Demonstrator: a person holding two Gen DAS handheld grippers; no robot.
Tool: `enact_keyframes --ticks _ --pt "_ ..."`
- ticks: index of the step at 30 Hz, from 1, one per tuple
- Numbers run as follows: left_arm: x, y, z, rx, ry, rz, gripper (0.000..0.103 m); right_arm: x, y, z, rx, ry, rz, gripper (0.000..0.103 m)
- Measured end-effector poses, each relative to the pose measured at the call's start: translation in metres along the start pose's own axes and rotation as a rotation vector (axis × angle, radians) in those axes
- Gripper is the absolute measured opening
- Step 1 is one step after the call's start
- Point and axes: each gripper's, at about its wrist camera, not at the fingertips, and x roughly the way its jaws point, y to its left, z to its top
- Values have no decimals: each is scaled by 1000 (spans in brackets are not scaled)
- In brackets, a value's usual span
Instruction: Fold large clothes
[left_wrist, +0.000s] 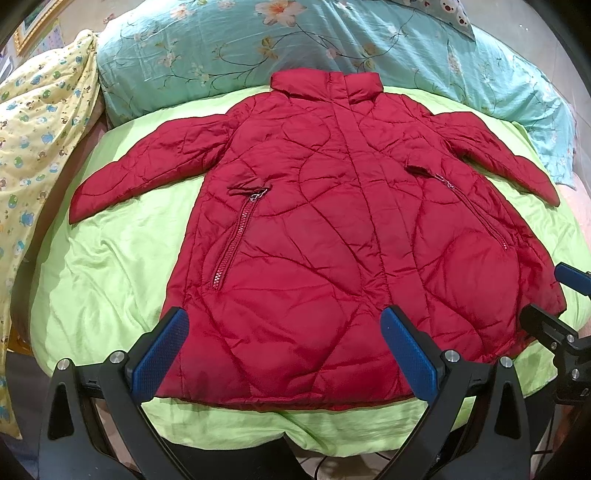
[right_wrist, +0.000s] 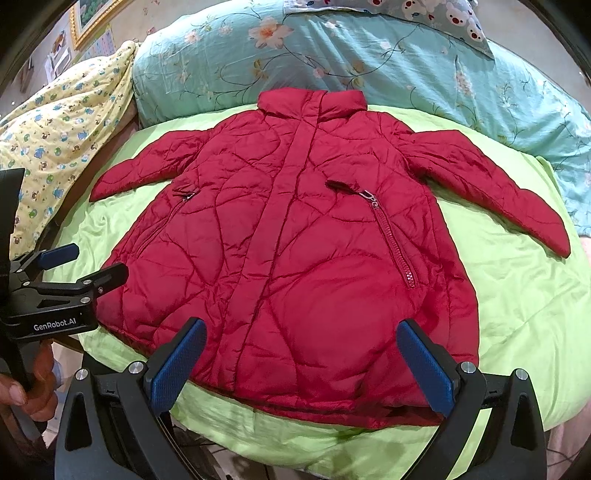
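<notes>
Red jacket (left_wrist: 332, 229), flat, collar-to-hem axis running away from both grippers; hem nearest; left gripper (left_wrist: 291, 354) and right gripper (right_wrist: 301, 363) apart, empty.

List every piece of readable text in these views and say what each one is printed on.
"GenRobot.AI": white lettering on the black body of the left gripper, seen in the right wrist view.
The papers on the wall near the gold frame are too small and blurred to read.
The red jacket shows no text.
</notes>
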Motion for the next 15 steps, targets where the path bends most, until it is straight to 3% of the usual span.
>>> enact_keyframes --ticks 15 --pt "6 -3 3 16 69 2 103 2 -3 1 5 -15 -1 103"
